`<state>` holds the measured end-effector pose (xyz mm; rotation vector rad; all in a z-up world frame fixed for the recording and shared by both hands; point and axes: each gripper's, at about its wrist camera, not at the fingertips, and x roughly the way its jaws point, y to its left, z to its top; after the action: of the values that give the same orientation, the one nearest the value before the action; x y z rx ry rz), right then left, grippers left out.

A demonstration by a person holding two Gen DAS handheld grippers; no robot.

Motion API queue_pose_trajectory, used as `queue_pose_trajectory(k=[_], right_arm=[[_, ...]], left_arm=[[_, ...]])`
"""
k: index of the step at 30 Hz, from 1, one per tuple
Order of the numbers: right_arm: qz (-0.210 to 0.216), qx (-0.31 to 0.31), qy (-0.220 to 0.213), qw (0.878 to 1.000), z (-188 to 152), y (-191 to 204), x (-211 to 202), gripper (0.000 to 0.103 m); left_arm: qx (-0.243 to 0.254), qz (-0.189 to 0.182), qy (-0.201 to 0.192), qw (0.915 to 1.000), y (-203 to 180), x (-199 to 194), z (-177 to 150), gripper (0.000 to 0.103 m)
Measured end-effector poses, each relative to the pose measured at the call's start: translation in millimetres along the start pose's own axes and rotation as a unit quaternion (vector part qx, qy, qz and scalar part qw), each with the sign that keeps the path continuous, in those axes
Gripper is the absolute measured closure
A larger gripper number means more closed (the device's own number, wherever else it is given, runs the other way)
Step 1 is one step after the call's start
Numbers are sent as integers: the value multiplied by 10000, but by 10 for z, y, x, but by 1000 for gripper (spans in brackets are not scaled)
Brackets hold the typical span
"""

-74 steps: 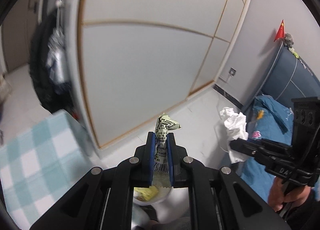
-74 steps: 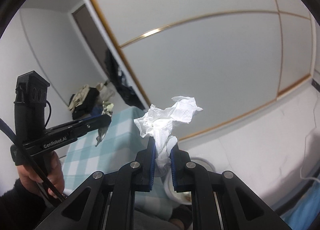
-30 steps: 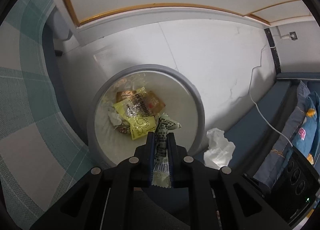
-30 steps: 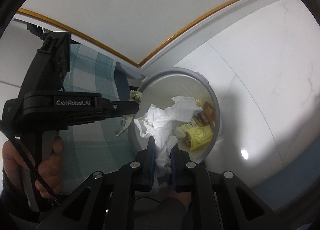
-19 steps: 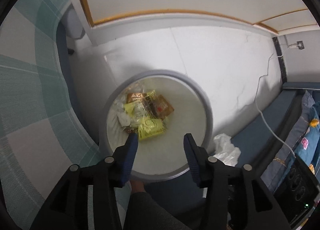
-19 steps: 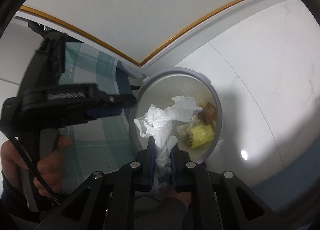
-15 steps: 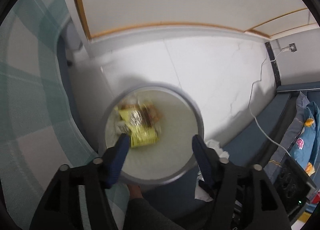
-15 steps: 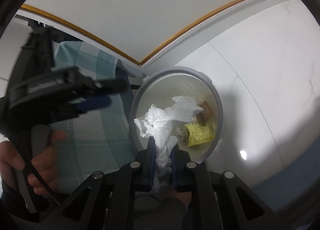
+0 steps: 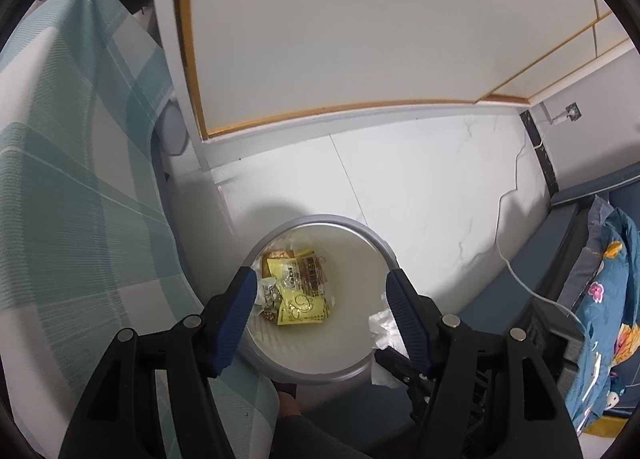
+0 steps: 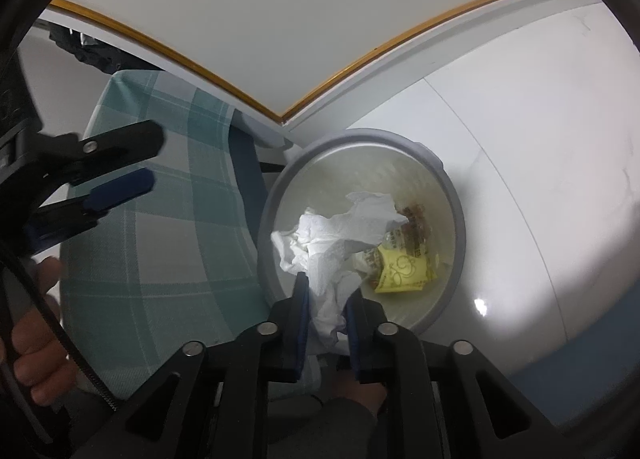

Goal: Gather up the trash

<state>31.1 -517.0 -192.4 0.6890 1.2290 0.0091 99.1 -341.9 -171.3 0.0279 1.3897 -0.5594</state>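
Note:
A round grey trash bin (image 9: 382,249) stands on the floor below both grippers, holding yellow and brown snack wrappers (image 9: 300,301). A green-and-white printed wrapper (image 9: 269,293) lies among them at the left. My left gripper (image 9: 320,287) hangs above the bin, open, with nothing between its fingers; the right wrist view shows it (image 10: 132,163) at the left. My right gripper (image 10: 326,293) is over the bin's (image 10: 460,219) near rim. Its jaws are opening, and a crumpled white tissue (image 10: 340,231) still stands between the pads and touches them.
A teal-and-white checked cloth (image 9: 60,199) hangs at the left, close against the bin. A white wardrobe with gold trim (image 9: 360,39) rises behind. At the right lie a white cable (image 9: 516,271) on the floor and blue patterned bedding (image 9: 608,279). A hand (image 10: 28,347) grips the left tool.
The left gripper opened and dropped its printed wrapper into the bin, then rose and tilted away. The right gripper stayed over the bin and its jaws have spread slightly around the tissue.

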Motion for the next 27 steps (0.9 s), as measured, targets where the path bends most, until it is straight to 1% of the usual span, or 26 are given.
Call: queue_pose_trajectory(k=[2,5,9,11,12,16,18,23,27], right_arm=[[-24,-5,41,10000,6,5,31,71],[-134,-23,40,9999,10,12,48,61],[-187,0,19,9998,-3,-6,30,57],[-213,21,-68,9997,-15,-20,-34,51],[-209,39,-109,9997,-17,-31,-63,49],[-201,191,-352,9990,-46,-86,-272,35],[-205,239,-489,9983,-66,-97,-384,33],[-254,298,-767,9963,-115,-77,-689,21],[-286,231,-953,9948,-130,19,-915,17]], left_arm=[[-28,72,-61,10000,29,-21,-6,40],[-74,112,-140,9998,63,-60,-11,40],[-83,117,-218,9997,56,-104,-16,40],[-41,143,-244,9996,44,-115,-13,40],[-6,158,-251,9996,37,-116,-16,40],[117,194,-297,9993,25,-165,-30,40],[227,245,-346,9988,-10,-191,-52,40],[434,310,-513,9973,-75,-314,-126,40],[592,397,-613,9956,-117,-402,-187,40]])
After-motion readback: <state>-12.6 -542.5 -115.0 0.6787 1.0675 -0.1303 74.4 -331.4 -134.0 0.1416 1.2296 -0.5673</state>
